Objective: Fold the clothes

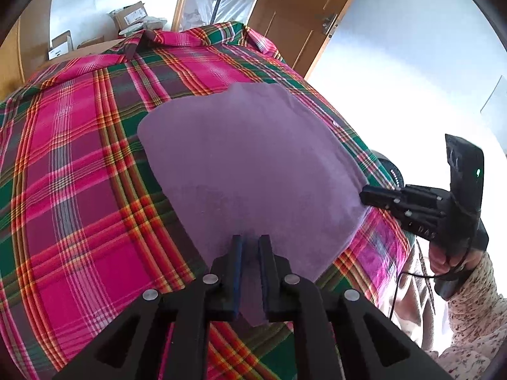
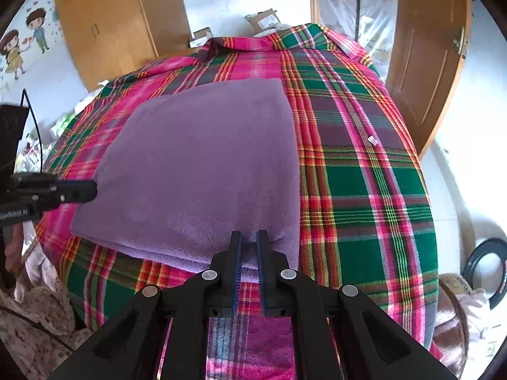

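Note:
A folded purple cloth [image 1: 253,158] lies flat on a pink, green and red plaid sheet [image 1: 79,174]. My left gripper [image 1: 251,247] is shut on the cloth's near edge, and a strip of purple fabric runs down between its fingers. In the right wrist view the same cloth [image 2: 206,158] shows stacked layers along its front edge. My right gripper [image 2: 248,240] is shut on that front edge near the right corner. Each gripper appears in the other's view: the right gripper [image 1: 364,194] at the cloth's right corner, the left gripper [image 2: 93,190] at its left edge.
The plaid sheet [image 2: 364,190] covers a raised surface that drops off on all sides. A wooden door [image 2: 424,63] stands at the back right, a wardrobe [image 2: 111,15] at the back left, cardboard boxes [image 1: 133,15] behind. A black ring [image 2: 484,262] lies on the floor. A floral sleeve [image 1: 469,300] holds the right gripper.

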